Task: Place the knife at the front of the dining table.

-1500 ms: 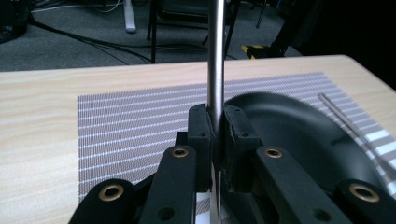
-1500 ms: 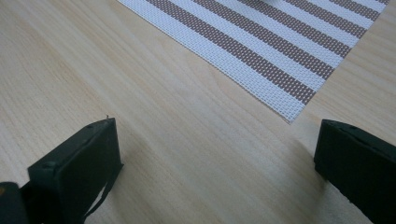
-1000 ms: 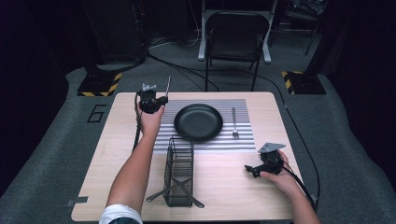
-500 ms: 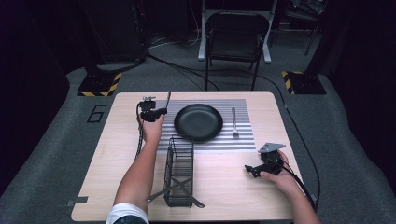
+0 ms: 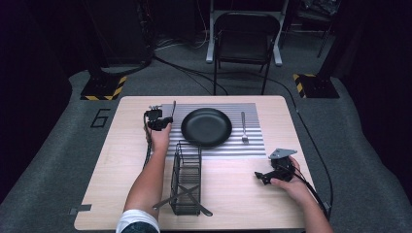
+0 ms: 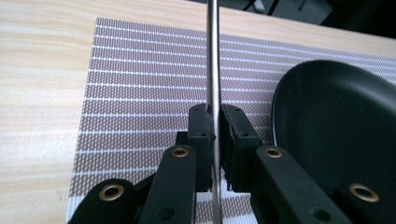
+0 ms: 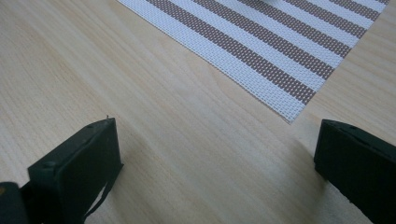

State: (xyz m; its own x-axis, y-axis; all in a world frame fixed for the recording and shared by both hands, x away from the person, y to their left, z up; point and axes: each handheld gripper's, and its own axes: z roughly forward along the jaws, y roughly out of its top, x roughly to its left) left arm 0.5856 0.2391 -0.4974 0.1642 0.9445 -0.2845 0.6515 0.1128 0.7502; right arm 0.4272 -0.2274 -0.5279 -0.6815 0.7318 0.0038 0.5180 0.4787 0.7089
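A slim metal utensil [image 6: 213, 70] is clamped between the fingers of the left gripper [image 6: 215, 135], its long axis pointing away across the striped placemat [image 6: 140, 93], just left of the black plate [image 6: 336, 126]. The right gripper [image 7: 215, 154] is held with fingers wide apart over the table [image 7: 140, 93].

Recording studio: hazard-taped blocks [image 5: 103, 88] (dark backdrop), floor cables [image 5: 194, 73].

A light wooden surface [image 5: 116, 184] stands on grey carpet [image 5: 48, 160] in a dim room. A white "6" [image 5: 99, 118] is marked on the floor at its left. Behind it stands a dark folding chair [image 5: 243, 39]. Yellow-and-black striped pads [image 5: 103, 87] lie at both far corners, and black cables [image 5: 194, 73] trail across the carpet.
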